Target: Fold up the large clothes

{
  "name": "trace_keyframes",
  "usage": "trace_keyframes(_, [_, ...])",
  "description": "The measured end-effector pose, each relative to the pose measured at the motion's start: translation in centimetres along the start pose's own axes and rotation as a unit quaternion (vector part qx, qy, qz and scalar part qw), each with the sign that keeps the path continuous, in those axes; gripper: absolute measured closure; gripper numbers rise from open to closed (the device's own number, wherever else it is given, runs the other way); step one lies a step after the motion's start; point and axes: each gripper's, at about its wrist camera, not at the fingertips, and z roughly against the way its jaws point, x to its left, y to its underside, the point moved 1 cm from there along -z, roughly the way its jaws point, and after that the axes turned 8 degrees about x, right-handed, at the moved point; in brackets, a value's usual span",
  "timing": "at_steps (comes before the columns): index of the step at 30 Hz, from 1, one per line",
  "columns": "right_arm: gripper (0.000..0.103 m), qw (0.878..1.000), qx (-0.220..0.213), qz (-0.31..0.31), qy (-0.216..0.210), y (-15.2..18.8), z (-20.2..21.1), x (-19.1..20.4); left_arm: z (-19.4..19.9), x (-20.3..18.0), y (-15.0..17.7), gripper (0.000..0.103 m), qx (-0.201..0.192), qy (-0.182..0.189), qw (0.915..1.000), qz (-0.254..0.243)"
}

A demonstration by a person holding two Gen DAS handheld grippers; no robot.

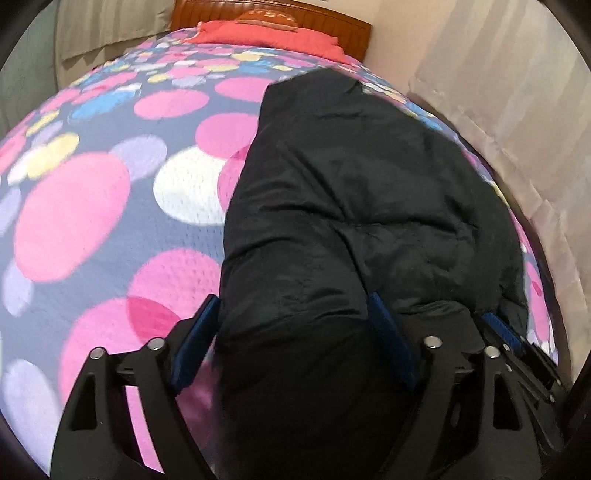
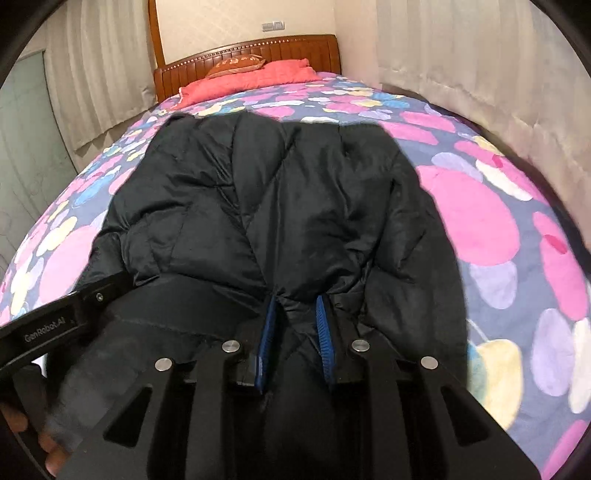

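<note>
Between both grippers' jaws, black jacket (image 2: 280, 206).

Two wrist fisheyes, both angled down along their jaws toward the headboard end of the bed.

Left wrist view: close over the black jacket (image 1: 362, 206), which fills centre and right; bedspread (image 1: 92, 221) at left, headboard (image 1: 229, 13) at top edge. Right wrist view: set slightly further back, jacket (image 2: 280, 206) centred, headboard (image 2: 255, 51) upper centre. Shared: jacket, bedspread, headboard, red pillow (image 1: 266, 35).
</note>
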Motion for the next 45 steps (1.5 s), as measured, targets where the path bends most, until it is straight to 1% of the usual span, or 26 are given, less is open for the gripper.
trace_keyframes(2, [0.08,1.0,-0.02,-0.01,-0.001,-1.0,2.1,0.0,1.8,0.1,-0.8,0.029,-0.018,0.001,0.9998,0.008])
trace_keyframes(4, [0.077,0.998,-0.053,-0.018,0.002,-2.7,4.3,-0.2,3.6,0.1,-2.4,0.029,-0.057,0.004,0.9981,0.02])
trace_keyframes(6, [0.077,0.997,-0.069,-0.015,0.002,-4.8,4.8,-0.2,3.5,0.0,-4.1,0.027,-0.068,-0.002,0.9974,0.023])
trace_keyframes(9, [0.077,0.998,-0.054,-0.007,0.008,-6.5,2.7,-0.1,1.0,0.2,-5.6,0.027,-0.038,-0.016,0.9982,0.043])
trace_keyframes(11, [0.077,0.999,-0.021,-0.004,0.028,-6.4,0.0,-0.2,-1.3,0.6,-5.5,0.027,-0.011,-0.044,0.9971,0.062])
trace_keyframes(12, [0.077,0.999,-0.009,-0.005,0.033,-6.3,-1.0,-0.5,-2.0,0.8,-5.5,0.026,-0.007,-0.046,0.9968,0.066])
trace_keyframes(13, [0.077,0.999,0.005,-0.007,0.031,-5.8,-2.6,-0.8,-2.4,0.9,-5.0,0.022,-0.009,-0.048,0.9963,0.071])
trace_keyframes(14, [0.077,1.0,0.004,-0.009,0.025,-5.1,-3.4,-1.0,-2.7,0.9,-4.6,0.022,-0.016,-0.051,0.9957,0.075])
trace_keyframes(17, [0.08,0.999,-0.015,-0.013,0.033,-4.0,-4.0,-0.7,-3.0,0.6,-4.0,0.022,-0.03,-0.067,0.995,0.068])
trace_keyframes(22, [0.079,0.999,-0.02,-0.013,0.038,-4.2,-4.4,-0.5,-3.3,1.2,-4.2,0.021,-0.029,-0.064,0.9939,0.085])
trace_keyframes(24, [0.077,0.999,-0.02,-0.022,0.027,-4.3,-3.7,-0.6,-2.7,1.8,-4.2,0.021,-0.025,-0.05,0.9931,0.103])
trace_keyframes(26, [0.077,0.999,-0.02,-0.049,-0.006,-4.5,-2.2,-1.4,-2.2,2.6,-4.2,0.021,-0.015,-0.036,0.9904,0.133])
trace_keyframes(27, [0.076,0.997,-0.027,-0.066,-0.021,-4.7,-1.3,-1.9,-1.7,3.5,-4.2,0.021,-0.01,-0.025,0.9866,0.161])
trace_keyframes(28, [0.07,0.996,-0.035,-0.08,-0.031,-4.8,-0.6,-2.3,-1.3,4.4,-4.2,0.021,-0.008,-0.017,0.9815,0.191])
trace_keyframes(29, [0.058,0.994,-0.044,-0.094,-0.042,-4.9,0.2,-2.8,-0.9,5.2,-4.3,0.021,-0.008,-0.007,0.976,0.218])
trace_keyframes(30, [0.052,0.99,-0.057,-0.113,-0.057,-5.3,1.3,-3.7,-0.5,5.8,-4.4,0.021,-0.01,0.001,0.972,0.235])
trace_keyframes(31, [0.041,0.988,-0.063,-0.127,-0.066,-5.6,1.8,-4.4,-0.1,6.6,-4.6,0.021,-0.013,0.011,0.967,0.254])
trace_keyframes(32, [0.034,0.985,-0.068,-0.141,-0.076,-6.0,2.1,-5.2,0.3,7.4,-4.8,0.021,-0.019,0.022,0.9609,0.275])
trace_keyframes(33, [0.031,0.979,-0.072,-0.169,-0.093,-6.3,2.3,-6.6,0.5,8.0,-5.0,0.019,-0.022,0.028,0.956,0.291])
trace_keyframes(34, [0.029,0.973,-0.072,-0.19,-0.105,-6.5,2.1,-7.5,0.6,8.7,-5.0,0.015,-0.023,0.039,0.9487,0.313])
trace_keyframes(35, [0.028,0.969,-0.069,-0.21,-0.114,-6.7,1.8,-8.4,0.5,9.3,-5.1,0.014,-0.022,0.054,0.9426,0.329])
trace_keyframes(38, [0.028,0.943,-0.04,-0.289,-0.161,-6.8,-0.9,-11.4,-0.7,10.2,-5.1,0.012,0.002,0.089,0.9303,0.356])
trace_keyframes(39, [0.028,0.938,-0.031,-0.3,-0.169,-6.9,-1.7,-12.0,-1.3,10.3,-5.0,0.012,0.013,0.103,0.9268,0.361])
trace_keyframes(41, [0.028,0.93,-0.011,-0.318,-0.186,-6.8,-3.5,-13.1,-2.5,10.4,-4.6,0.012,0.034,0.12,0.9208,0.369])
trace_keyframes(43, [0.028,0.924,0.008,-0.329,-0.194,-6.5,-5.0,-13.8,-3.8,10.5,-4.3,0.011,0.052,0.135,0.9175,0.371])
trace_keyframes(45, [0.028,0.918,0.016,-0.336,-0.209,-6.1,-6.0,-14.2,-4.8,10.4,-4.0,0.009,0.065,0.144,0.9183,0.363])
